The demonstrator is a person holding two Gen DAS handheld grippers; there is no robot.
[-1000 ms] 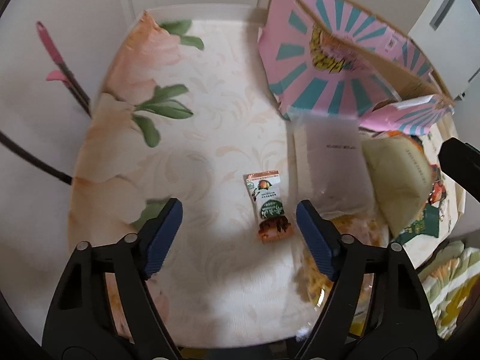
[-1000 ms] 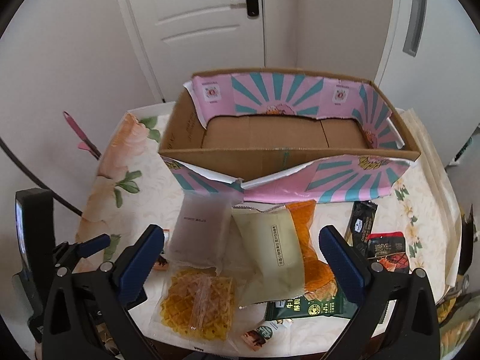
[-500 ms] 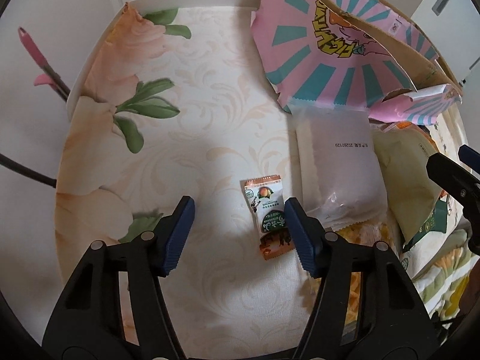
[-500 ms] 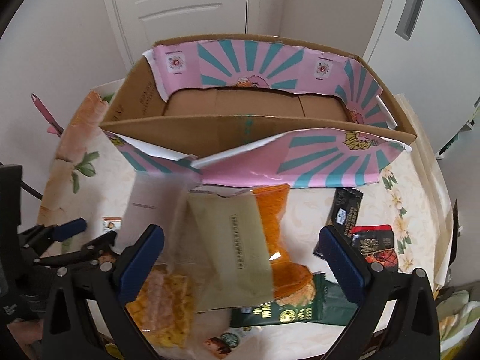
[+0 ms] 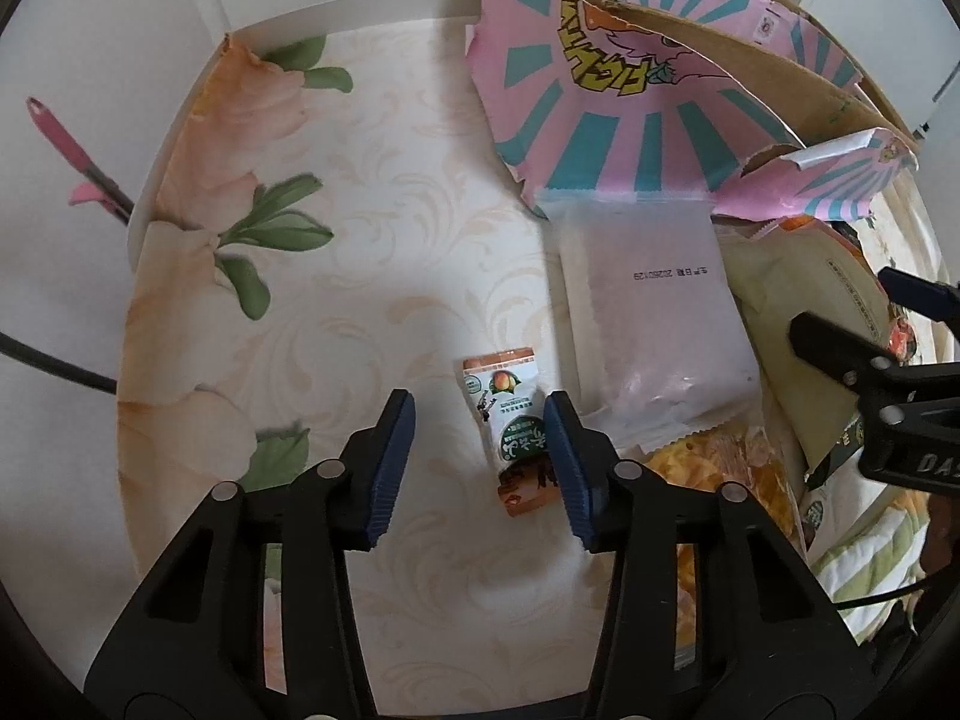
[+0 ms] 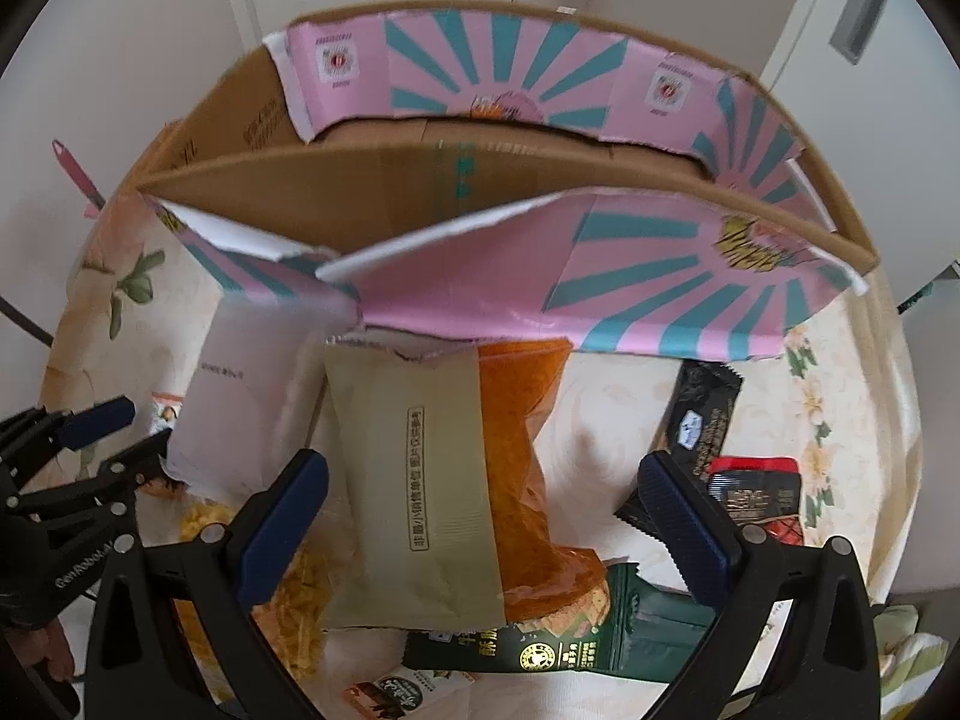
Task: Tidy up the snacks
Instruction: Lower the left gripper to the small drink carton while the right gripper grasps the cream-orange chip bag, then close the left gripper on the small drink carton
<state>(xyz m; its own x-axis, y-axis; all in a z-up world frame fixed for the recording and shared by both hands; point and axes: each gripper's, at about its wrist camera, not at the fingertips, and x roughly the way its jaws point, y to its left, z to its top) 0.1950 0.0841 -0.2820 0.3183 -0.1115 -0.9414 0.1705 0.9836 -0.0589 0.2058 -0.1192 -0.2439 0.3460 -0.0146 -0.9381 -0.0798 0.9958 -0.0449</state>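
Small snack packet [image 5: 507, 420] flat on floral tablecloth [image 5: 372, 276], between left gripper [image 5: 480, 468] pads; jaws have just been closing, right pad at packet edge, left pad apart, no squeeze yet. Right gripper [image 6: 480, 516] spread wide over beige packet [image 6: 414, 480], holding nothing. Cardboard box [image 6: 384, 192] beyond.

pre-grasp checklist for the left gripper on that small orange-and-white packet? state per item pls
1. Small packet between the jaws of the left gripper: ok, though it sits nearer the right pad.
2. Jaws closed on it: not ok; they have just been closing, and a gap shows on the left side.
3. Neighbour clear: cannot tell; the white pouch lies right beside the outer pad.
4. Right gripper out of the way: ok, open over the beige pouch.
5. Cardboard box open to receive: ok.
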